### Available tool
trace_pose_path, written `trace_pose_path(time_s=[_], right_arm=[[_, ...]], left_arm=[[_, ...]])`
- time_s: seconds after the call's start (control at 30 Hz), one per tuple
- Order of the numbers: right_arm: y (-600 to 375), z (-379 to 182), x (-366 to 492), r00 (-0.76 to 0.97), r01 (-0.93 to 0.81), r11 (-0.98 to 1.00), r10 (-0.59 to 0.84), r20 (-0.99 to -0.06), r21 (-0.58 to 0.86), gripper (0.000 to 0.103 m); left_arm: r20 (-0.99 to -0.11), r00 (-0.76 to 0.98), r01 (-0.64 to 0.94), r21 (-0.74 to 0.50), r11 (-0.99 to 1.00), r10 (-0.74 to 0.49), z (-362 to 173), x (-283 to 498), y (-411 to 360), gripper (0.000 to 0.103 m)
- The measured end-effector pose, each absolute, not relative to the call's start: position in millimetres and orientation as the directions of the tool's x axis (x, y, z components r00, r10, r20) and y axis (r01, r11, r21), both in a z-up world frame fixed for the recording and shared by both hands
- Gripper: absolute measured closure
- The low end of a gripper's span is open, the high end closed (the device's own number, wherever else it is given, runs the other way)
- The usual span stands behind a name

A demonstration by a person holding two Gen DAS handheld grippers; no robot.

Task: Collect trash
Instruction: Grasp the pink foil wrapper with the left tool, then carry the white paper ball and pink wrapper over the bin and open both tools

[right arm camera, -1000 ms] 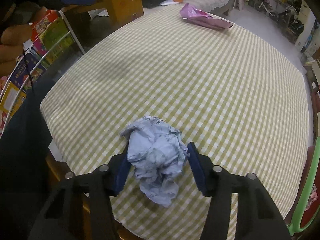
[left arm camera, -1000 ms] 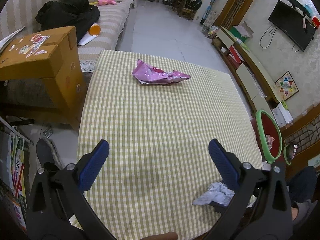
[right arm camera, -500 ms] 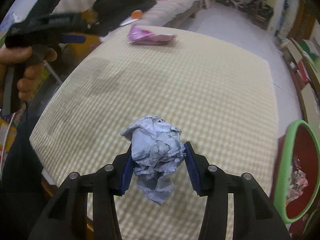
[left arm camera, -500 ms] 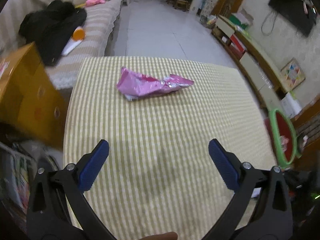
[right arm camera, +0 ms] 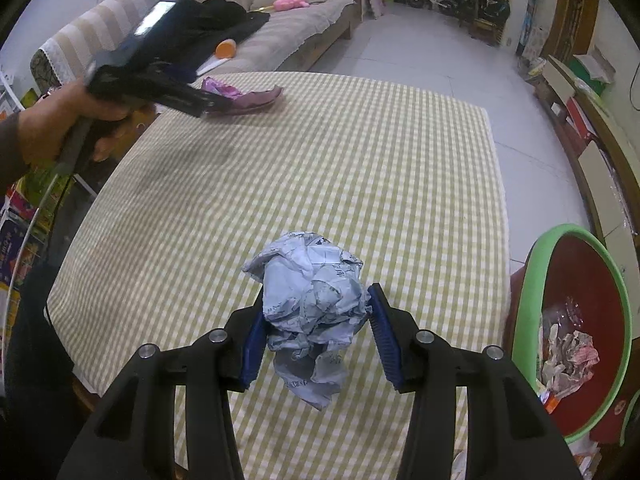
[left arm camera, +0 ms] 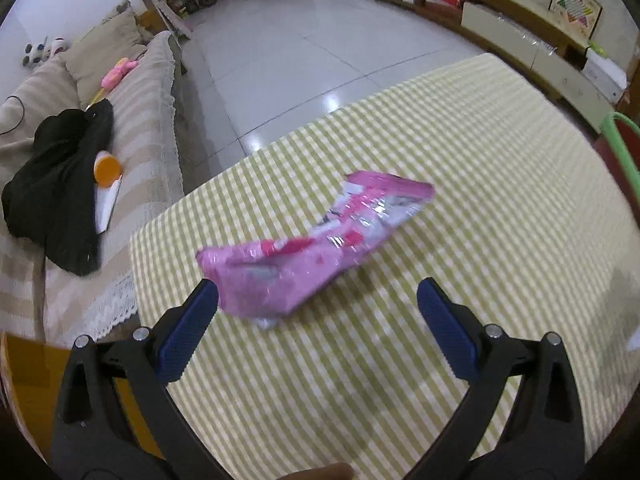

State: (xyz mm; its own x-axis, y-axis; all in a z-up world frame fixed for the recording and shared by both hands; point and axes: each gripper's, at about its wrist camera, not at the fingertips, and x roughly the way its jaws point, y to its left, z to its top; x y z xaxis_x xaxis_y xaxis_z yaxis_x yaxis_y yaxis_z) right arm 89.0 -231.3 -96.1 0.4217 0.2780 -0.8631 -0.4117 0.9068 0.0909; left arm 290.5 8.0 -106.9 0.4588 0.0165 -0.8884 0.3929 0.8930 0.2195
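A crumpled pink foil wrapper (left arm camera: 316, 240) lies on the green-checked tablecloth (left arm camera: 500, 208). My left gripper (left arm camera: 318, 308) is open, its blue fingers just short of the wrapper's near end. In the right wrist view the left gripper (right arm camera: 208, 106) reaches the wrapper (right arm camera: 244, 98) at the table's far left. My right gripper (right arm camera: 316, 332) is shut on a crumpled ball of grey-white paper (right arm camera: 312, 300), held above the table's near right part. A red bin with a green rim (right arm camera: 618, 292) stands on the floor to the right, with trash inside.
A striped sofa (left arm camera: 148, 92) with a black garment (left arm camera: 60, 184) and an orange-capped item stands beyond the table's left side. A yellow box (left arm camera: 24, 380) sits at the near left. Low cabinets (right arm camera: 592, 132) line the right wall. Tiled floor lies beyond the table.
My left gripper has moved forward across the table to the pink wrapper, still open. My right gripper has lifted the paper ball and turned right, bringing the bin further into view.
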Motion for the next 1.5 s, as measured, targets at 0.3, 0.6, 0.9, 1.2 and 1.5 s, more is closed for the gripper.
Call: trace_pose_path(time_s=[0.3, 0.6, 0.9, 1.2, 1.5], right_arm=[[-236.3, -99.1, 90.6, 0.406, -0.4, 0.911, 0.277, -0.871, 0.103, 0.057], [-239.3, -96.5, 89.1, 0.411, -0.397, 0.912, 0.279, -0.868, 0.106, 0.057], [-244.9, -92.0, 91.4, 0.422, -0.39, 0.914, 0.284, -0.861, 0.11, 0.057], [-250.8, -76.7, 84.6, 0.462, -0.39, 0.914, 0.3, -0.835, 0.112, 0.057], [-262.8, -51.9, 77.2, 0.513, -0.366, 0.922, 0.315, -0.799, 0.128, 0.057]], left_arm=[[-0.919, 0.392, 0.452, 0.238, 0.86, 0.049, -134.7, 328.0, 2.9, 0.006], [-0.946, 0.32, 0.416, 0.085, 0.905, -0.058, -140.4, 331.0, 10.5, 0.043], [-0.948, 0.285, 0.322, -0.047, 0.945, -0.144, -125.7, 293.8, 10.4, 0.071], [-0.901, 0.356, 0.237, -0.17, 0.956, -0.249, -80.9, 228.5, 9.1, 0.072], [-0.859, 0.426, 0.287, -0.17, 0.943, -0.285, -37.8, 159.6, -12.4, 0.072]])
